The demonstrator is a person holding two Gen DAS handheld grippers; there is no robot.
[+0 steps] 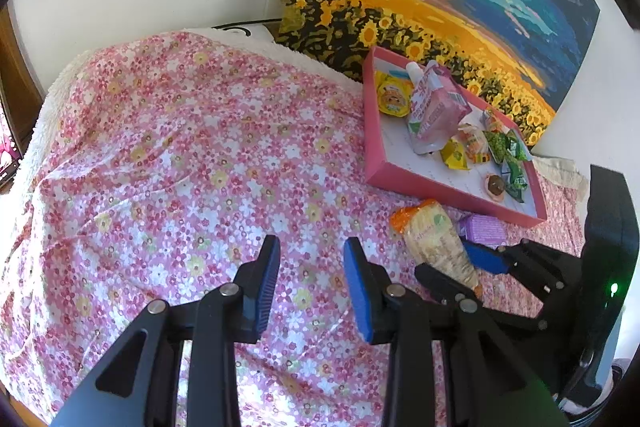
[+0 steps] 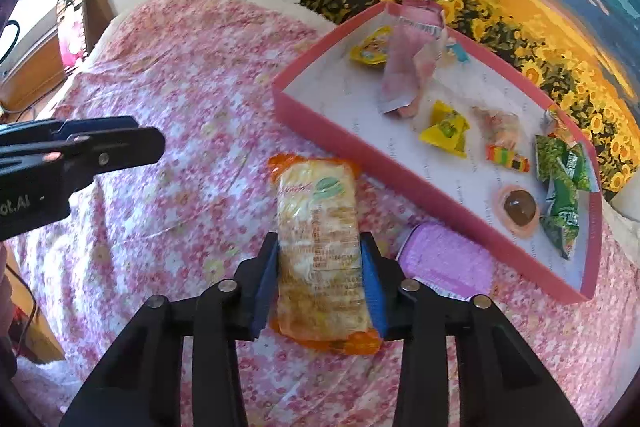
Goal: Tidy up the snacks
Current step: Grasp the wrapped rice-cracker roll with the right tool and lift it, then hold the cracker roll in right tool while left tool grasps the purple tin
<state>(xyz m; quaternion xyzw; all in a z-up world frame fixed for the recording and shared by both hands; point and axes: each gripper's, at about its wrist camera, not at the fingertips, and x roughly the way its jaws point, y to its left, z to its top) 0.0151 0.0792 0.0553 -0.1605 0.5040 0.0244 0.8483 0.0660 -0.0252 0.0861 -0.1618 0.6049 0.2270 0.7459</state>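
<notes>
Jaws: right gripper (image 2: 320,287) pinching cracker pack (image 2: 320,247) | left gripper (image 1: 310,283) spread, empty | purple packet (image 2: 448,259) beside, touching

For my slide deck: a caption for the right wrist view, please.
Right claw shut on an orange-ended cracker pack beside the pink tray.
</notes>
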